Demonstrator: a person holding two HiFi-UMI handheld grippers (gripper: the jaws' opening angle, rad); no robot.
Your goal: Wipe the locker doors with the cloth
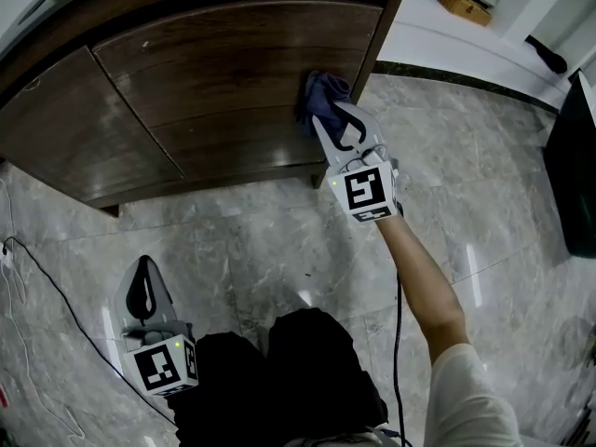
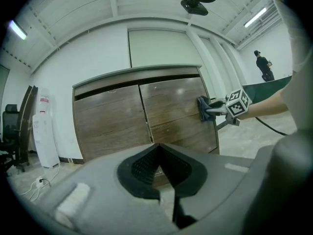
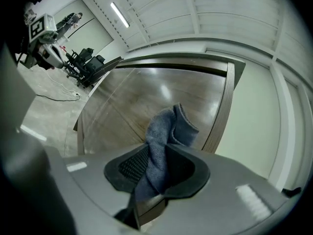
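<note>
While the right gripper (image 1: 323, 124) holds a blue cloth (image 1: 322, 94) against the locker's right door (image 1: 233, 82), the left gripper (image 1: 144, 266) hangs low, well out from the locker.

Bunched, soft cloth sits clamped between the right jaws, close to the locker's right edge and its side panel (image 1: 386, 17). The left jaws are closed together with nothing between them. Glossy grey stone floor (image 1: 279, 240) lies open before the locker. Both doors are smooth, dark wood-grain. Only the left gripper view shows both doors whole, a white upright unit (image 2: 44, 131) left of the locker and a person (image 2: 264, 65) far to its right. Only the right gripper view shows the cloth's (image 3: 166, 131) looped weave.
</note>
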